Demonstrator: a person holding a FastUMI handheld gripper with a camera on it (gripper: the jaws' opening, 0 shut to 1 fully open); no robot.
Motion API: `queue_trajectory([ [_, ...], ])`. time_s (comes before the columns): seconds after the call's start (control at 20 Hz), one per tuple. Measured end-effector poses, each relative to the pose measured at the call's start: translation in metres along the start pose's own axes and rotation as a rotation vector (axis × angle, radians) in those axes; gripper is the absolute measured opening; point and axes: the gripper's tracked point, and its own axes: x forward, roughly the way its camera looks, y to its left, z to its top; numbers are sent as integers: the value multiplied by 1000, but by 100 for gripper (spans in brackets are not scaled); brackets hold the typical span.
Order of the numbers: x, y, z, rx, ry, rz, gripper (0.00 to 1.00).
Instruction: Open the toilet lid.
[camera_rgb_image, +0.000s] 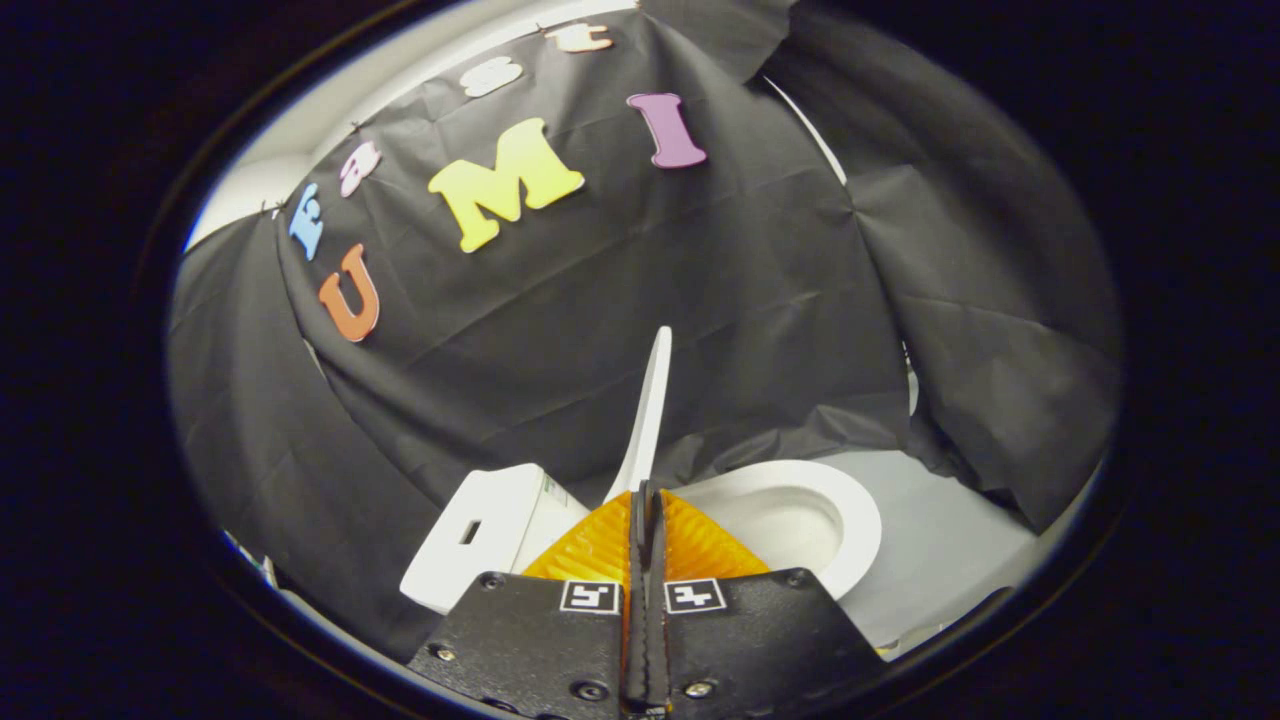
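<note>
Fingers of the gripper (646, 500) pressed together on the lower edge of the lid (650, 410), pinching it between both pads. Lid raised, seen edge-on as a thin white blade rising straight ahead from the fingertips, tilted slightly toward the right at its top, against the black cloth (620, 290). Bowl (800, 515) uncovered, just right of the fingers and a little beyond them, white seat rim curving round an open hollow. Tank (480, 535) just left of the fingers, a white box with a dark slot in its near face, touching the cloth behind. Pale floor (950, 545) past the bowl on the right, reaching to a hanging fold of cloth. Cloth draped close behind lid, tank and bowl, creased, sagging low over the bowl's far rim. White wall (400, 70) showing above the cloth's top edge.
</note>
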Motion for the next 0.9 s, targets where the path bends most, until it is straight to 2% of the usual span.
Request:
queue_trajectory([
  [0.9,5,109,3,-244,-57,-9,4],
])
